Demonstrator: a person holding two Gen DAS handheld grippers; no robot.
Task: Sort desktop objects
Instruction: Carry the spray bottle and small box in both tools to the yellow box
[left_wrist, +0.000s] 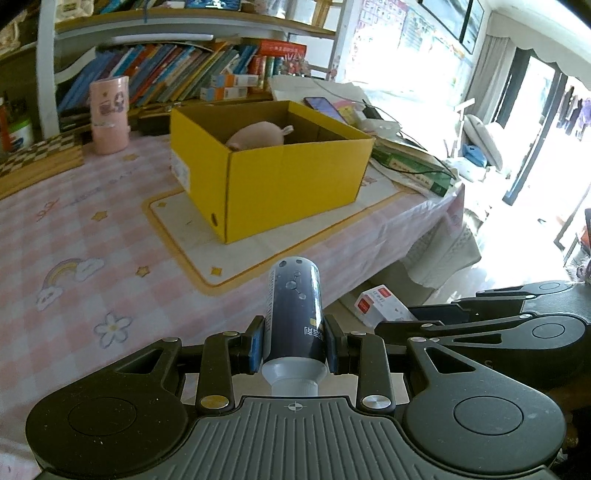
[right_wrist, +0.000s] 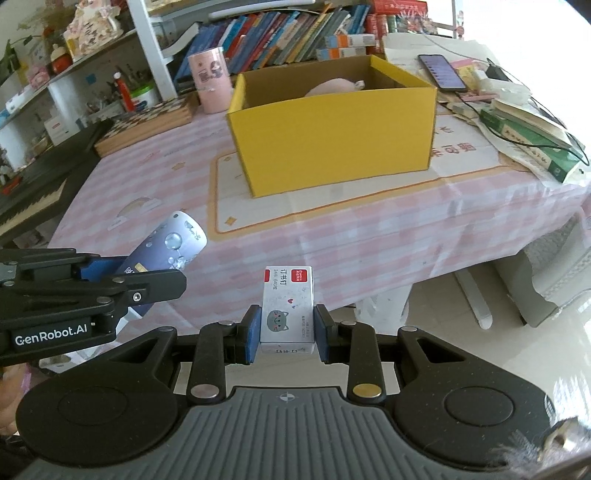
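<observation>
Two grippers are both loaded, held short of the yellow box (right_wrist: 332, 122) on the pink checked tabletop (right_wrist: 147, 177). The left gripper (left_wrist: 294, 341) has its blue fingers (left_wrist: 256, 345) clamped on a dark bottle (left_wrist: 294, 310), white cap toward the camera, base pointing at the box. The right gripper (right_wrist: 287, 332) has its fingers (right_wrist: 252, 332) pressed on a small white staple box (right_wrist: 287, 306) with a cat drawing and a red label.

The right wrist view shows the left gripper from the side, low at the left, the bottle tilting up over the tabletop's near edge, well short of the box. The left wrist view shows the right gripper at the lower right, off the tabletop's edge, with the staple box's red-marked end poking out.

Inside the yellow box lies a pink plush toy (left_wrist: 255, 134). Behind the box on its left stands a pink cup (right_wrist: 210, 79); on its right lie a phone (right_wrist: 441, 72) and stacked books (right_wrist: 532, 140). Only the right wrist view shows the keyboard (right_wrist: 33, 192) far left of the box.
</observation>
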